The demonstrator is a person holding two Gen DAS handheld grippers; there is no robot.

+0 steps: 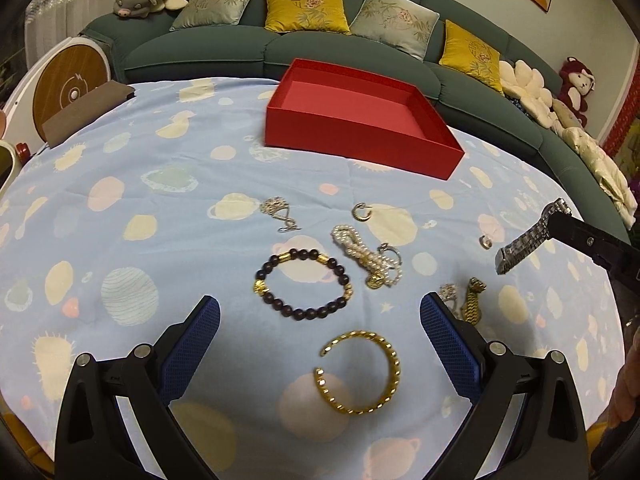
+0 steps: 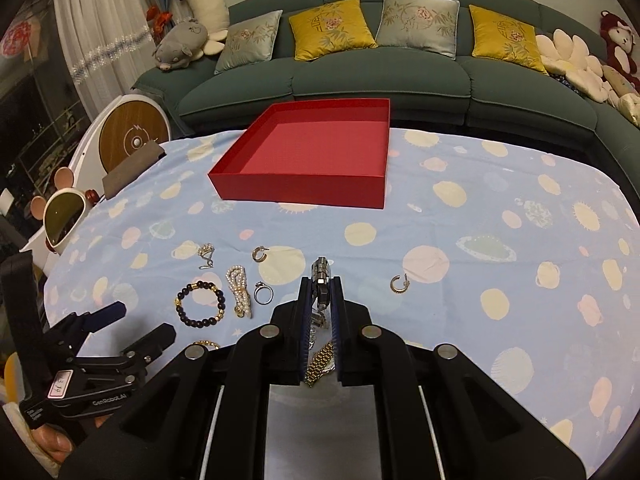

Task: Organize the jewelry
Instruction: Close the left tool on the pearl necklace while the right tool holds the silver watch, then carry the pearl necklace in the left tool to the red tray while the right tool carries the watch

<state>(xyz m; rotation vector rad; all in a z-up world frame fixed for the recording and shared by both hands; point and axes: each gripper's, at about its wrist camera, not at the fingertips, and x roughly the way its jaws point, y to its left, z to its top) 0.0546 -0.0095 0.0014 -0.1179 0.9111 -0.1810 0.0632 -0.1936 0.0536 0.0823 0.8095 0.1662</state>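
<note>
My right gripper (image 2: 321, 286) is shut on a silver link watch band (image 2: 321, 274) and holds it above the blue patterned cloth; in the left wrist view the band (image 1: 528, 240) hangs slanted from that gripper (image 1: 557, 224). My left gripper (image 1: 320, 320) is open over a gold open bangle (image 1: 360, 372) and touches nothing. Just beyond it lie a dark bead bracelet (image 1: 304, 284) and a pearl strand (image 1: 364, 256). A red open box (image 1: 360, 116), with nothing in it, sits at the far side of the cloth.
Also on the cloth are a silver pendant (image 1: 280, 212), two hoop earrings (image 2: 260, 254) (image 2: 399, 283), a silver ring (image 2: 263, 293), a small ring (image 1: 485, 241) and a gold tiger-shaped piece (image 1: 472, 304). A green sofa with cushions (image 2: 332, 28) stands behind.
</note>
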